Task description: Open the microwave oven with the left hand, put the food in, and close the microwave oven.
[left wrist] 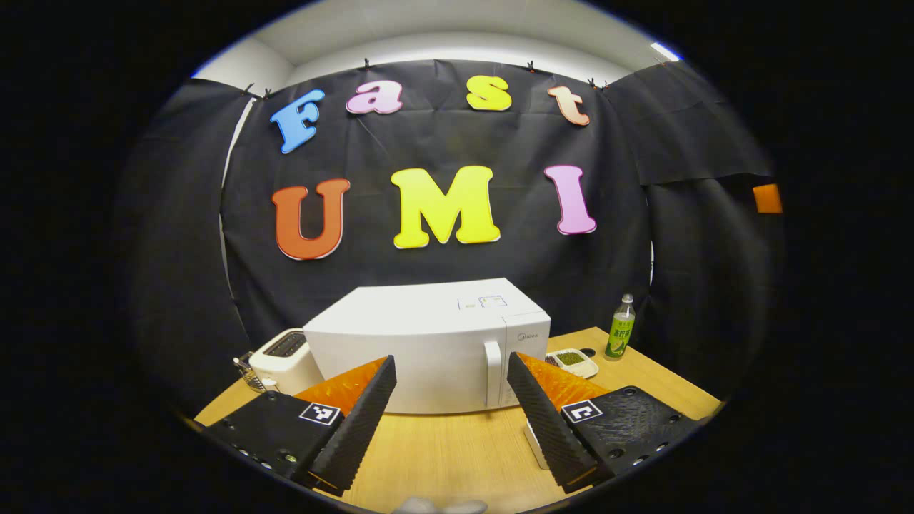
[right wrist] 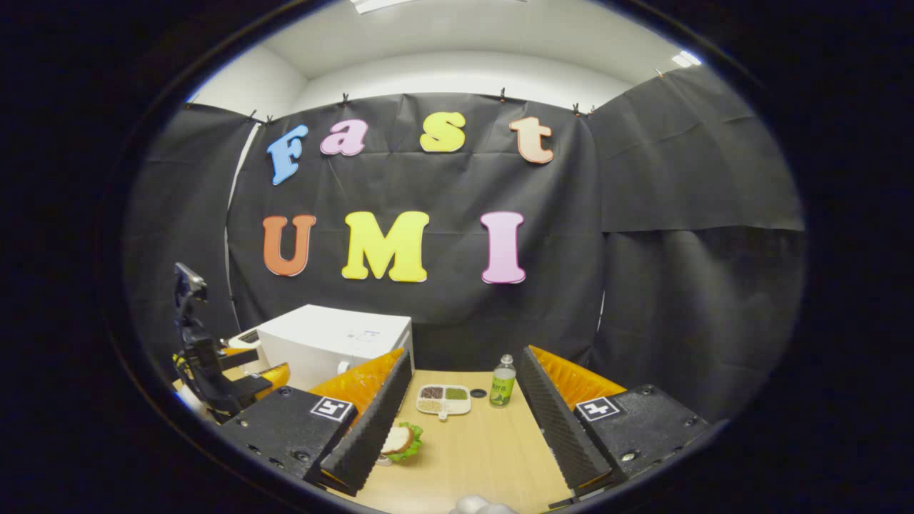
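White Midea-branded microwave oven [left wrist: 428, 350]

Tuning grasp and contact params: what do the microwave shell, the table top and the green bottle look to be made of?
Microwave: matte white shell, probably painted sheet metal or plastic; even, low-glare faces, and the look cannot settle which.
Table: light wood-look top, likely laminate; faint straight grain, smooth soft sheen.
Bottle: seemingly clear plastic, glossy; translucent green body, white cap, wrapped label.
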The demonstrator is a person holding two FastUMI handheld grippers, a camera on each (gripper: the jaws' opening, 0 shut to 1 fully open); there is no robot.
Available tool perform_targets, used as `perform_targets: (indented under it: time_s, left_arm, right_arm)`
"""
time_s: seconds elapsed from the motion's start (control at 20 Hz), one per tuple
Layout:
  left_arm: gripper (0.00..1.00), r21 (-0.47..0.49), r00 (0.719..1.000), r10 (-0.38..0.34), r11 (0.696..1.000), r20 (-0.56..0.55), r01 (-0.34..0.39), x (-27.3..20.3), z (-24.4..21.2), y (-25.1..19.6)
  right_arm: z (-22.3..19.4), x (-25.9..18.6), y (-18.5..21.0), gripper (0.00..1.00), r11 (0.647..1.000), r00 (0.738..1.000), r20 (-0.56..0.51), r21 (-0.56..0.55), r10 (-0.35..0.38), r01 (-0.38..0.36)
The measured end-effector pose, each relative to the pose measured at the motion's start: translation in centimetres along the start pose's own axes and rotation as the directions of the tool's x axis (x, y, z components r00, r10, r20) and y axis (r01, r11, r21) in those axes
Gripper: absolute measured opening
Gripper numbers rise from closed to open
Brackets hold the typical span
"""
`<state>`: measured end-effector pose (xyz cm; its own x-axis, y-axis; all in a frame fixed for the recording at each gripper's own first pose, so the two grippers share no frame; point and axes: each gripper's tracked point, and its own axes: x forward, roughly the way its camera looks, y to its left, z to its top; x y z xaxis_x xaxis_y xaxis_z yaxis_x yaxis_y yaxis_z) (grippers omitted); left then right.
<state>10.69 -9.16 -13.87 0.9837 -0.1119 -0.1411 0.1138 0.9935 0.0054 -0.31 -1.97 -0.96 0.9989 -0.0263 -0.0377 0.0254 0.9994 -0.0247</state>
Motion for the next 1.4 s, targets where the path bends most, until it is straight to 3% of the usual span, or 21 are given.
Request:
perform_targets:
  time_s: [0.05,0.15,0.2,0.55,0.7,0.8,0.85,0.9,0.95,1.0,1.05,1.1,1.4]
  left_arm:
    - [0.96,0.007,1.0,-0.009,1.0,-0.007,0.009,1.2,-0.9,-0.7]
    - [0.96,-0.001,0.998,-0.055,0.999,-0.04,0.055,3.8,-2.7,-2.7]
    - [0.97,-0.006,0.998,-0.057,0.998,-0.041,0.057,5.0,-3.6,-2.9]
    - [0.96,-0.055,0.993,-0.046,0.998,-0.109,0.04,13.4,-8.8,-4.0]
    - [0.95,-0.039,0.995,-0.027,0.999,-0.094,0.024,15.3,-8.9,-4.0]
    - [0.88,-0.012,0.996,-0.035,0.999,-0.087,0.034,16.3,-8.7,-4.4]
    - [0.64,-0.034,0.993,-0.052,0.998,-0.106,0.049,16.5,-9.0,-4.7]
    - [0.58,-0.06,0.991,-0.062,0.997,-0.118,0.055,16.6,-9.2,-5.1]
    - [0.51,-0.068,0.989,-0.067,0.996,-0.133,0.058,16.6,-9.4,-5.2]
    - [0.5,-0.054,0.989,-0.053,0.997,-0.139,0.046,16.5,-9.5,-4.8]
    - [0.24,-0.056,0.987,-0.075,0.996,-0.14,0.067,16.2,-9.3,-5.3]
    - [0.3,-0.06,0.987,-0.083,0.995,-0.139,0.075,16.5,-9.5,-5.3]
    - [0.09,-0.081,0.983,-0.126,0.99,-0.134,0.115,16.0,-9.5,-5.2]
  right_arm:
    - [-0.2,-0.1,-0.2,0.92,1.0,1.0,-0.015,-0.01,-0.008,0.007]
    - [-0.9,-0.1,-0.7,0.92,1.0,0.999,-0.048,-0.021,-0.025,0.024]
    - [-1.2,-0.1,-0.8,0.99,0.999,0.998,-0.064,-0.019,-0.028,0.026]
    - [-2.3,0.1,-2.4,0.98,0.996,0.99,-0.116,-0.05,-0.078,0.073]
    - [-3.0,0.3,-2.4,0.99,0.996,0.988,-0.131,-0.055,-0.077,0.071]
    - [-3.5,0.4,-2.0,0.99,0.997,0.987,-0.143,-0.057,-0.069,0.061]
    - [-3.8,0.4,-1.7,0.99,0.997,0.987,-0.15,-0.054,-0.06,0.052]
    - [-3.9,0.6,-1.5,0.99,0.998,0.986,-0.157,-0.048,-0.054,0.047]
    - [-3.9,0.8,-1.3,0.92,0.998,0.986,-0.158,-0.039,-0.048,0.043]
    - [-3.9,0.9,-1.1,0.92,0.999,0.986,-0.159,-0.034,-0.043,0.038]
    - [-3.8,0.9,-0.9,0.92,0.999,0.987,-0.157,-0.035,-0.039,0.034]
    - [-3.8,1.0,-0.8,0.92,0.999,0.987,-0.155,-0.04,-0.035,0.029]
    - [-3.5,1.0,0.4,0.92,0.998,0.989,-0.151,-0.062,-0.002,-0.008]
